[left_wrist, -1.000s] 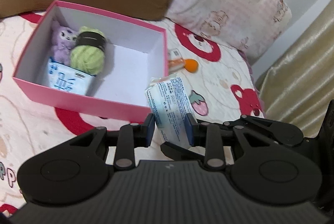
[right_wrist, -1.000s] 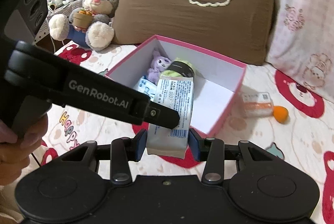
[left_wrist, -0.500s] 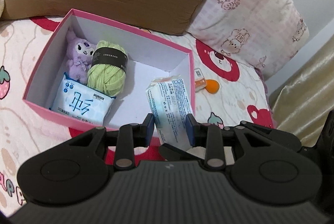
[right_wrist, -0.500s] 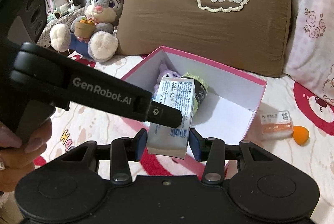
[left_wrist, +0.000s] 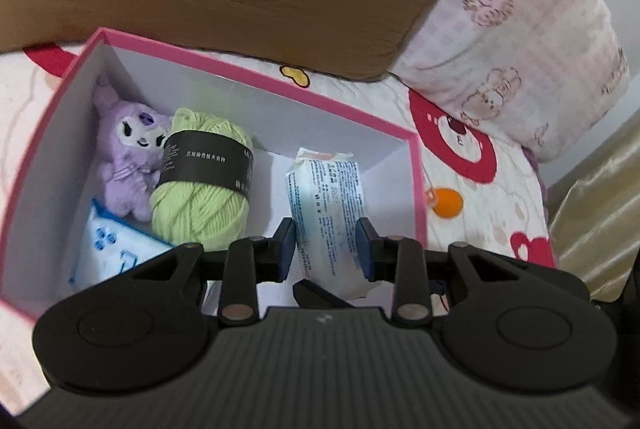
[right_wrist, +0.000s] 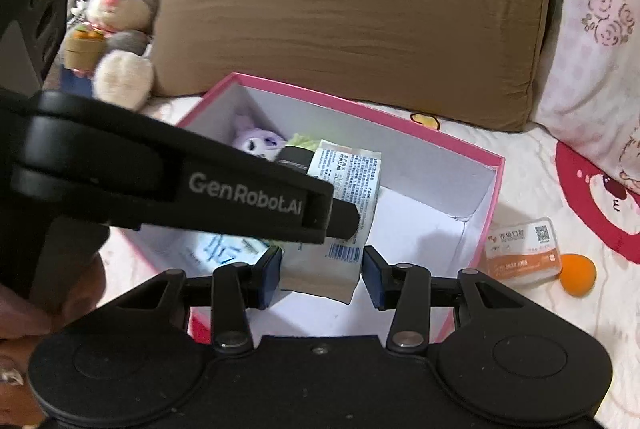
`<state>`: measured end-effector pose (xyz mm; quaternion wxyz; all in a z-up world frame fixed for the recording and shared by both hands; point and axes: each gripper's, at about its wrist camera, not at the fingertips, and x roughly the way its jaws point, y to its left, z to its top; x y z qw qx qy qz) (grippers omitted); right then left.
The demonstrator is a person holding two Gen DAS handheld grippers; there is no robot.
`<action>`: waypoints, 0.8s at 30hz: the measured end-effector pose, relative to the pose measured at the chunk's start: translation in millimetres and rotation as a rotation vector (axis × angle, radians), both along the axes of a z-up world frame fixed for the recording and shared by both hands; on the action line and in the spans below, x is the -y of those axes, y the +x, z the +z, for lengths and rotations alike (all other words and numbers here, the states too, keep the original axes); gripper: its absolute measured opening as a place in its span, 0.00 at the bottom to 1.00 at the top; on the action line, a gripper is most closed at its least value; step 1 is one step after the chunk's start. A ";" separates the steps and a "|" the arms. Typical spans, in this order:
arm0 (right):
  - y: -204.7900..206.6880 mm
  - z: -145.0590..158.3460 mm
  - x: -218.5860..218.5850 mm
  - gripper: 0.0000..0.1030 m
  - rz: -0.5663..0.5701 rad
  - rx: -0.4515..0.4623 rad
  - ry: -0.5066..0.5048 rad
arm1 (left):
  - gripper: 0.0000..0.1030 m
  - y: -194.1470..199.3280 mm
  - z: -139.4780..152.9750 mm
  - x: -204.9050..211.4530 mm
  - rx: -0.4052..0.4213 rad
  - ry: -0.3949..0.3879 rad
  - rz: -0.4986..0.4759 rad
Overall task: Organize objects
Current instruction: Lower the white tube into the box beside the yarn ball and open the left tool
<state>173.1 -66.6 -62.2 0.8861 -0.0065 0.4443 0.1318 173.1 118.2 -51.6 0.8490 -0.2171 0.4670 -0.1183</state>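
- Left gripper (left_wrist: 326, 247) has its blue pads pressed on both sides of the wipes packet (left_wrist: 328, 213), holding it over the pink box (left_wrist: 256, 89).
- Right gripper (right_wrist: 322, 271) sits at the same packet's near end with small gaps between its pads and the wrapper; whether it grips cannot be told.
- From the right wrist view the left gripper's arm crosses in front of the packet's left side.
- Packet's long axis runs near to far, sealed crimped end pointing toward the box's far wall, barcode end nearest the right gripper.
- Inside the box, at its left end, lie a purple plush (left_wrist: 132, 165), a green yarn ball (left_wrist: 202, 185) with a black band, and a blue-printed tissue pack (left_wrist: 116, 249) nearer.
- Outside the box's right wall, on the bedsheet (right_wrist: 532, 157), rest a small orange-and-white card case (right_wrist: 520, 255) and an orange sponge (right_wrist: 578, 275), touching each other.
- Bedding is cream with red bear prints; a brown cushion (right_wrist: 352, 29) and a pink pillow (left_wrist: 516, 29) stand beyond the box, a grey rabbit toy (right_wrist: 120, 13) to the far left.
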 end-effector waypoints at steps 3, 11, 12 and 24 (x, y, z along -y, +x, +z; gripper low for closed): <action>17.0 -10.6 0.9 0.50 -0.002 -0.031 0.003 | 0.30 16.5 -15.3 -5.6 -0.011 -0.012 -0.013; 51.4 -35.6 2.7 0.51 0.013 -0.116 -0.010 | 0.29 51.6 -42.8 -5.3 -0.061 -0.011 -0.033; 54.1 -38.2 4.4 0.51 0.010 -0.117 -0.007 | 0.29 55.0 -43.7 -3.4 -0.060 -0.001 -0.037; 70.0 -56.1 1.7 0.52 0.018 -0.145 -0.029 | 0.27 70.0 -54.1 6.1 -0.083 0.069 -0.035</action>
